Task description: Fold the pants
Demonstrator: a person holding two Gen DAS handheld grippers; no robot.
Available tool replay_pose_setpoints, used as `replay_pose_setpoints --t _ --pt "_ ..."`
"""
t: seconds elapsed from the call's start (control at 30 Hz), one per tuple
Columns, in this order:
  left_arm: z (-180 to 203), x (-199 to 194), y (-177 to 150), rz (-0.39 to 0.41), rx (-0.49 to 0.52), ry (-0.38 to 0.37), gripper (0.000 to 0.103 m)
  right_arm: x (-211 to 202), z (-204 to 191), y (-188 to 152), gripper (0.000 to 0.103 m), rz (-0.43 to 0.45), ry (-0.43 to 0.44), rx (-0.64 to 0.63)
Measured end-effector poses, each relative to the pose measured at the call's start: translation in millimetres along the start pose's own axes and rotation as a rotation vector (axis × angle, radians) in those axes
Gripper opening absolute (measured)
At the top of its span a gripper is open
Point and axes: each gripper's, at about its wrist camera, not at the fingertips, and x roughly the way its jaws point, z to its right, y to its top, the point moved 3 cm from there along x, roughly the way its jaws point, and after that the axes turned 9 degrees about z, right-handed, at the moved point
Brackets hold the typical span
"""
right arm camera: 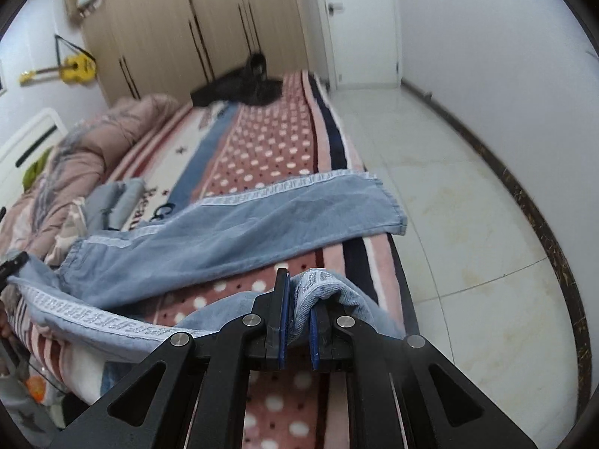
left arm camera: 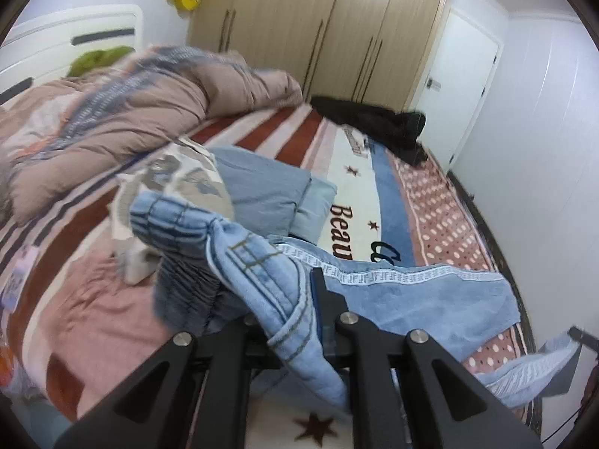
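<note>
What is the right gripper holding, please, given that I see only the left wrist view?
Observer: The right gripper is shut on one leg's hem.
Operator: Thank you. Where does the other leg lie?
Observer: The other leg lies flat across the bed, with its cuff hanging just past the bed's edge, over the floor.
</note>
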Motion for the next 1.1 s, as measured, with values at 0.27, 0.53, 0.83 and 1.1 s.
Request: replay_pose_setpoints --t 0.27,0.53,0.83,1.1 --pt "13 84 20 -0.079 0.060 0.082 0.011 107 1 60 0.003 -0.121 -0.080 -0.054" --pt "9 153 10 -0.182 0.079 0.169 0.012 191 -7 83 0.003 -0.164 -0.177 -0.115" --pt "7 123 26 -0.075 0.150 0.208 0.081 220 -9 68 0.062 -0.201 -0.101 -0.095" --pt "5 50 43 0.024 0.185 0.091 0.083 147 18 78 0.081 -0.052 -0.047 -0.084"
